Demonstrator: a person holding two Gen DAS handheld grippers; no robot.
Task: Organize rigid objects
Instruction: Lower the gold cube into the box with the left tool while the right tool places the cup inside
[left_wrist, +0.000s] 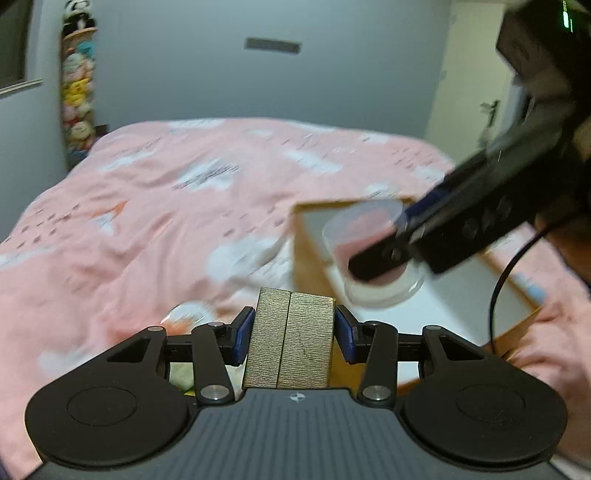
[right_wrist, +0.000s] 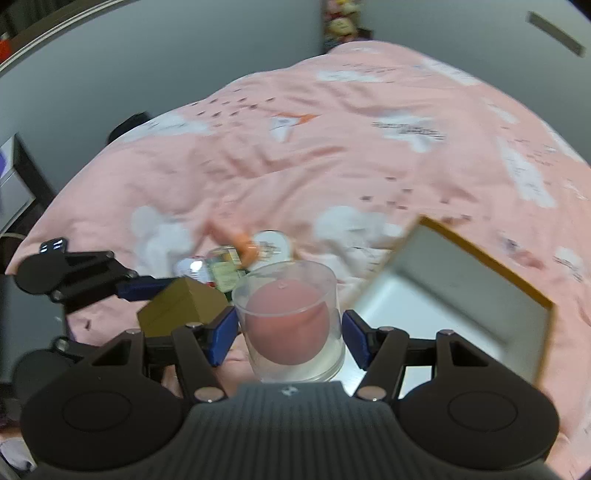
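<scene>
Left gripper (left_wrist: 291, 334) clamps gold box (left_wrist: 290, 339) | right gripper (right_wrist: 290, 332) grips candle jar (right_wrist: 291, 321) | lower both level inside cardboard box (right_wrist: 480, 254) near bed (right_wrist: 332, 147) edge

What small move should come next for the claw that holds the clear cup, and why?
Probably carry the clear plastic cup with pink content, gripped in the right claw, over the open cardboard box and lower it in; the box lies just beside it and looks empty.
</scene>
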